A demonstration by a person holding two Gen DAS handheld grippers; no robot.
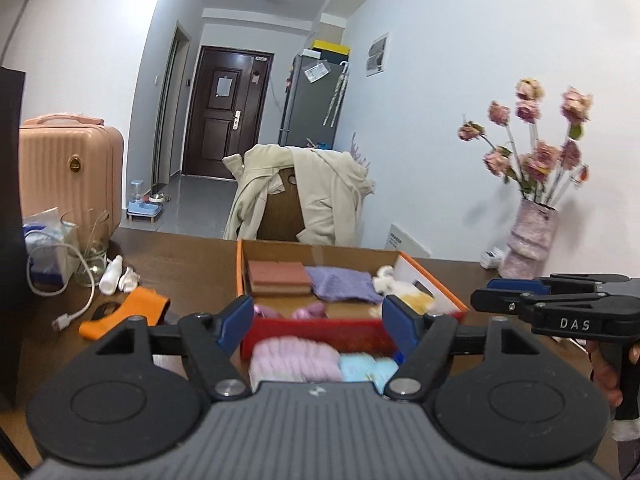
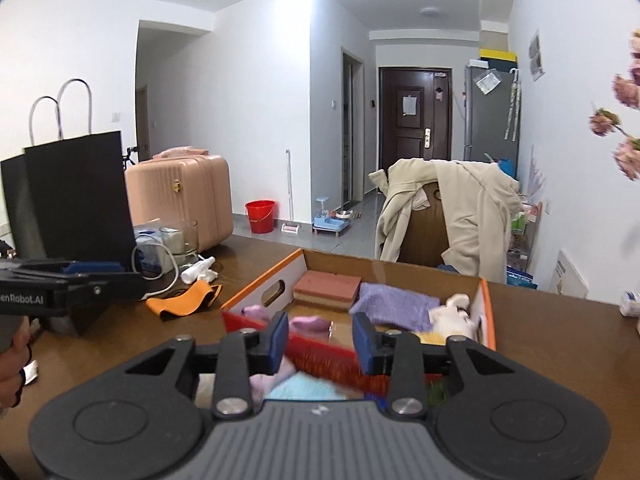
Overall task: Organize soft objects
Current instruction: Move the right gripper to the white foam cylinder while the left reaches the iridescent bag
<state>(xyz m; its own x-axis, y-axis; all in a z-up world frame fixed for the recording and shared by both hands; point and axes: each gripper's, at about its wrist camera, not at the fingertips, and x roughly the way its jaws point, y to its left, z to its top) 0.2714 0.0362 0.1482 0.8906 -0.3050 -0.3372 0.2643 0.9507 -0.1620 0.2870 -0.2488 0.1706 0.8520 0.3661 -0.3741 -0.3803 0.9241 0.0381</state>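
Above, both grippers, left gripper and right gripper, jaws wide, over box rim.

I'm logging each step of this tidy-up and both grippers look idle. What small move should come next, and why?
Probably lower the left gripper onto the pink knit piece just below its open jaws. It and the light blue cloth lie in front of the cardboard box, not inside with the sponge and purple cloth. The right gripper is also open and empty.
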